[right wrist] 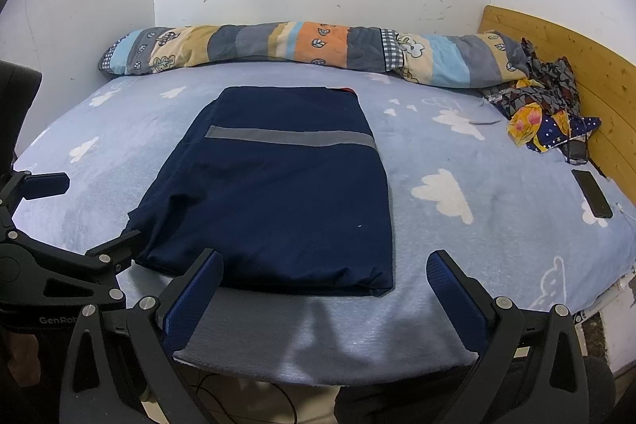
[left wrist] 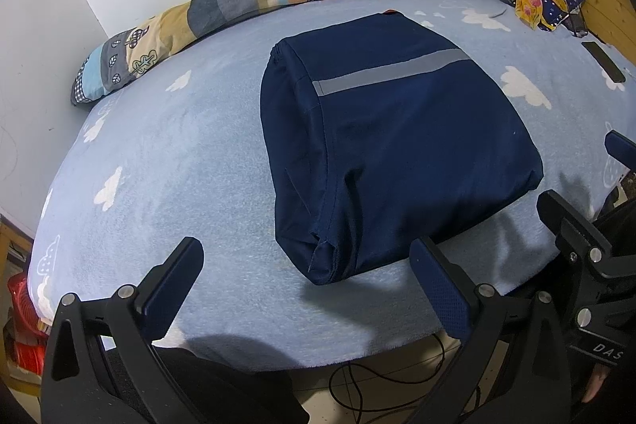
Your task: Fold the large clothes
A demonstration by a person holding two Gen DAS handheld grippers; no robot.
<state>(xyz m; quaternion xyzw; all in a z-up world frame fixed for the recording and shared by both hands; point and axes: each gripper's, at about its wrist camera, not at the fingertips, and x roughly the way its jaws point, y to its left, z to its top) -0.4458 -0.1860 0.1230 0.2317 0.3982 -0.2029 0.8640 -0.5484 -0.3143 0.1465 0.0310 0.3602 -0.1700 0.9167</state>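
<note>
Folded navy fabric garment with grey stripe [right wrist: 278, 185] flat on blue cloud-print bedsheet [right wrist: 477, 161] | left gripper [left wrist: 306, 289] fingers spread, empty | right gripper [right wrist: 324, 289] fingers spread, empty

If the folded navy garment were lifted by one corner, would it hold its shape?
Probably not. The folded navy garment looks like soft, layered cloth with rounded, puffy edges, so it would likely sag and unfold. The fleecy bedsheet may drag on it if pushed.
</note>
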